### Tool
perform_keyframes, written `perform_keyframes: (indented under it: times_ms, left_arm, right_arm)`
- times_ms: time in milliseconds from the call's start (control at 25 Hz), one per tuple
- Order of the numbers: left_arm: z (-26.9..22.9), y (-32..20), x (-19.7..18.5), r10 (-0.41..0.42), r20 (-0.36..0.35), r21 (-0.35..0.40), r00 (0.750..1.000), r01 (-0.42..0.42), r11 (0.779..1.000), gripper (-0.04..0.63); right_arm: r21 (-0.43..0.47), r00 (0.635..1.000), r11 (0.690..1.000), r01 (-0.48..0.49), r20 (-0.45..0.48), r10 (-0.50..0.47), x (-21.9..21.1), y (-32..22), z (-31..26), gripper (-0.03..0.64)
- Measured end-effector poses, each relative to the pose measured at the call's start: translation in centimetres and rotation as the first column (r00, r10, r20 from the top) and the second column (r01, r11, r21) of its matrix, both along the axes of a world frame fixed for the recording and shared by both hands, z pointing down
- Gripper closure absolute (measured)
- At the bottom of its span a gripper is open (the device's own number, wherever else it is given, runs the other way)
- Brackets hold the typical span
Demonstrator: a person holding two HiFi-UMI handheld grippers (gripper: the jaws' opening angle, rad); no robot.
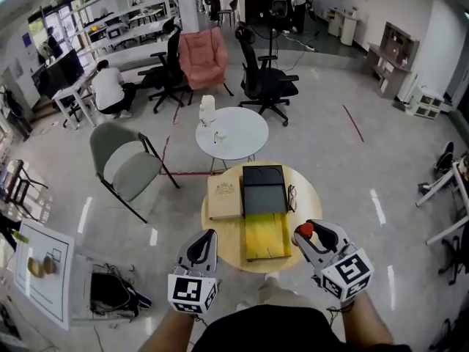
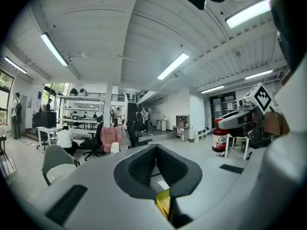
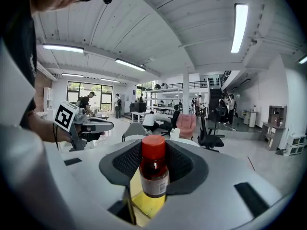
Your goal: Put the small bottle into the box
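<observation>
Bottle [image 3: 153, 171] was clamped in my right gripper [image 1: 306, 237] beside the open box [image 1: 265, 233] at the worktop's [image 1: 308, 196] near edge, not yet inside; my left gripper [image 1: 207, 239] was closed, empty.

1. The round table [image 1: 311, 196] stands right before me. The open box [image 1: 264, 210] lies along its middle, one half toward me and the other away.
2. A closed case [image 1: 224, 196] lies just left of the box, and eyeglasses [image 1: 292, 196] lie just right of it.
3. My left gripper [image 1: 208, 237] hangs over the table's near left edge and my right gripper [image 1: 305, 235] over its near right edge. The small bottle [image 3: 153, 174] stands upright between the right one's jaws.
4. Behind, a second round table [image 1: 245, 138] carries a jug [image 1: 208, 110] on its left side. A chair [image 1: 124, 163] stands left of both tables.
</observation>
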State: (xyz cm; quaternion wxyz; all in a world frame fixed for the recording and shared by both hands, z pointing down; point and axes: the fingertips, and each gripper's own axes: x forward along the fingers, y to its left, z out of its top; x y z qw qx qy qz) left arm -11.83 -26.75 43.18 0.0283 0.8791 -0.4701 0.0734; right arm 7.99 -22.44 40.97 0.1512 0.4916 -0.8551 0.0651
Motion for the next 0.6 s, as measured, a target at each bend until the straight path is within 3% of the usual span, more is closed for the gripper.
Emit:
perform_keyframes:
  times_ms: [600]
  left_arm:
    - [1.9,-5.4,2.2,-0.038,0.014,-0.047,0.999,0.039,0.998,0.578]
  right_arm:
    - [-0.070,0.999,0.996,0.049,0.013,-0.048,1.3,-6.1,2.7,0.457]
